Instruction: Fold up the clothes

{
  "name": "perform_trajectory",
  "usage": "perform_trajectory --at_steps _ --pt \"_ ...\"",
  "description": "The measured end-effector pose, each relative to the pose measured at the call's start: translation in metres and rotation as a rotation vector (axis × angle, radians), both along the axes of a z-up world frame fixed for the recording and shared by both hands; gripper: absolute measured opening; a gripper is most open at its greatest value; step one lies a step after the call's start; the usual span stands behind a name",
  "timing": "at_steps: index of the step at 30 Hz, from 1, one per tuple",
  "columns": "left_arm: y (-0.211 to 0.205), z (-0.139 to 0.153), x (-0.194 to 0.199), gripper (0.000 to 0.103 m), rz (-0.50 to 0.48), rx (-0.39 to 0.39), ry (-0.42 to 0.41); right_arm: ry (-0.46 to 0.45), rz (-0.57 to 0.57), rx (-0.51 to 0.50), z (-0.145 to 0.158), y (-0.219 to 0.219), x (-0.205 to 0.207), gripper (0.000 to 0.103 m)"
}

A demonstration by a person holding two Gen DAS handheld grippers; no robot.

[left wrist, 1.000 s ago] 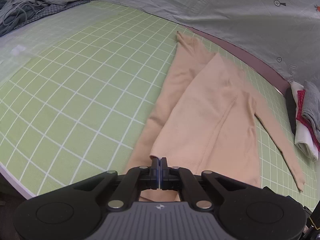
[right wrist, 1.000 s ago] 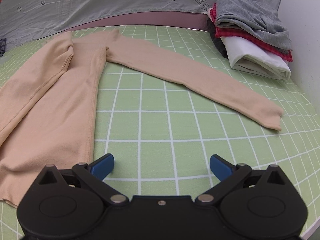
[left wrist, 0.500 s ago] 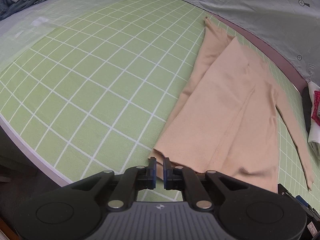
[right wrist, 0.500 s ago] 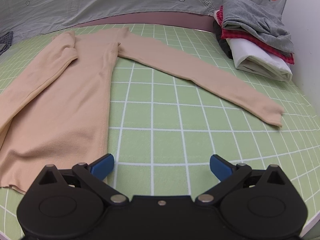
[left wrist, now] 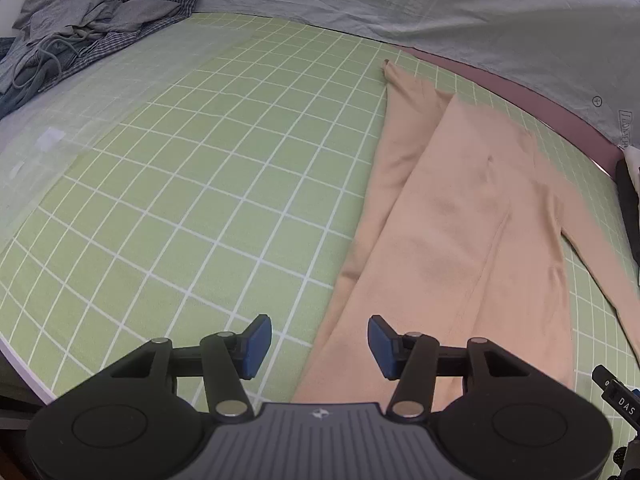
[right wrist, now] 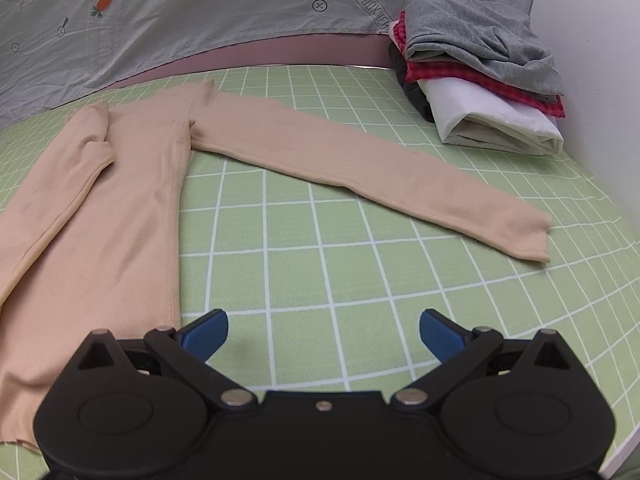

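Lying flat on the green grid mat (left wrist: pixel 208 184) is the peach long-sleeved top (left wrist: pixel 472 240), and both tools are hovering at its hem end with nothing in them. The left gripper (left wrist: pixel 319 342) is holding its jaws well apart over the hem's left edge, where one sleeve is lying folded in along the body; that placement looks chosen to keep the garment narrow before the next fold. The right gripper (right wrist: pixel 323 334) is also holding its jaws wide apart, over bare mat just beside the top's right side seam.

The other sleeve (right wrist: pixel 368 176) is stretching out across the mat towards the right, away from the body, its cuff lying well apart from either tool. I am judging that this sleeve is the part waiting to be brought in, since the open right jaws are pointing out over the ground between seam and cuff.

Sitting beyond the cuff at the mat's far right corner is a stack of folded clothes (right wrist: pixel 480 76), grey on top, red check and white beneath; it is near the sleeve's end but not touching it. A loose pile of grey and checked garments (left wrist: pixel 80 36) is lying at the far left corner, well clear. A grey sheet with carrot prints (right wrist: pixel 180 12) is hanging along the back. Nothing is blocking the path to the outstretched sleeve.
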State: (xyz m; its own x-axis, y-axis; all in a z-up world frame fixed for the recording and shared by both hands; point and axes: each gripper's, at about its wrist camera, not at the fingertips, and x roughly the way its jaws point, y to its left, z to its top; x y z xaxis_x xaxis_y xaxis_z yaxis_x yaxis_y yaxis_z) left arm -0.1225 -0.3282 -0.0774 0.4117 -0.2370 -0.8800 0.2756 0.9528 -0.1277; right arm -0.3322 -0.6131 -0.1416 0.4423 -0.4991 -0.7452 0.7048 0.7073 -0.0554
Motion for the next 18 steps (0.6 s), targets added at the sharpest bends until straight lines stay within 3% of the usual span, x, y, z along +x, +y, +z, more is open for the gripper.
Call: perform_trajectory --at_steps 8,13,18 --pt "-0.044 -0.012 0.051 0.059 -0.026 0.016 0.007 -0.022 -0.129 -0.024 -0.003 -0.057 0.018 0.103" --pt "-0.075 -0.021 0.080 0.068 -0.065 0.084 -0.008 -0.025 -0.245 -0.035 -0.005 -0.105 0.022 0.103" --pt "-0.093 -0.034 0.089 0.069 -0.133 0.149 0.000 -0.006 -0.350 -0.054 -0.009 -0.140 0.012 0.103"
